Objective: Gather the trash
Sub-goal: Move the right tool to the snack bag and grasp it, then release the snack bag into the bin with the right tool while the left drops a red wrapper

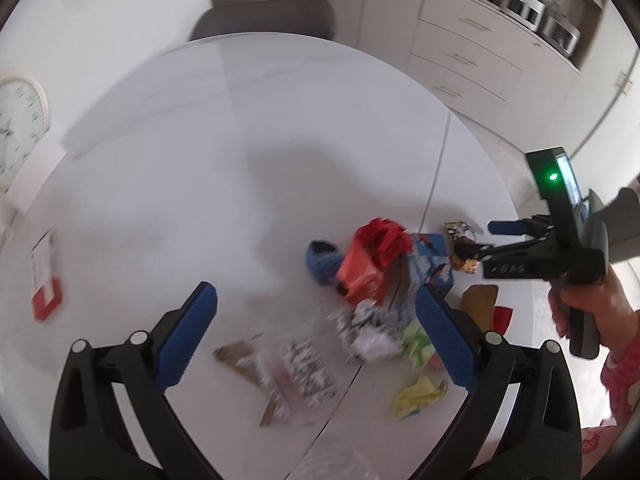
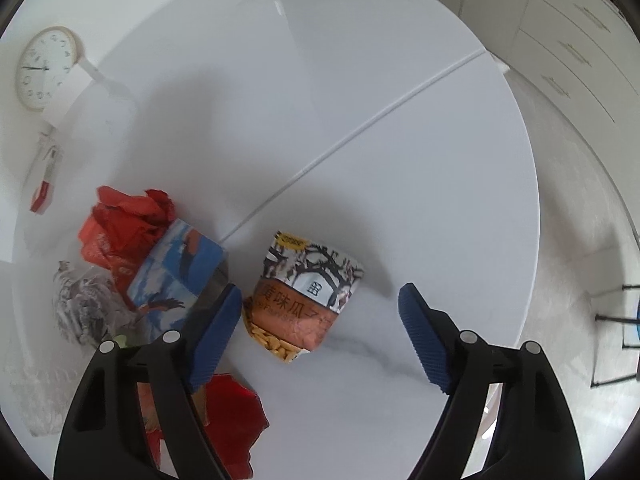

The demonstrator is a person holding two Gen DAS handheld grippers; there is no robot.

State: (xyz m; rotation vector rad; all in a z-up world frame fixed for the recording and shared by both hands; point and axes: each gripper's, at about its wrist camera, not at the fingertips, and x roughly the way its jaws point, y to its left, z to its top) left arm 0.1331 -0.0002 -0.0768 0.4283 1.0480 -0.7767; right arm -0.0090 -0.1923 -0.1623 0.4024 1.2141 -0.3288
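Trash lies in a pile on the round white table (image 1: 248, 128): a red crumpled wrapper (image 1: 382, 240), an orange-red box (image 1: 358, 274), a blue packet (image 1: 430, 258), crumpled black-and-white paper (image 1: 366, 330), yellow-green scraps (image 1: 418, 396) and a patterned wrapper (image 1: 306, 368). My left gripper (image 1: 316, 340) is open above the pile. My right gripper (image 2: 320, 340) is open, its jaws on either side of a snack bag (image 2: 304, 296) with orange print. The right gripper also shows in the left wrist view (image 1: 486, 236), over that bag (image 1: 464, 246).
A red-and-white card (image 1: 45, 280) lies at the table's left edge. A wall clock (image 2: 46, 68) hangs at the left. A grey chair (image 1: 264, 18) stands behind the table. White drawers (image 1: 468, 56) stand at the back right. A seam (image 2: 360, 132) crosses the table.
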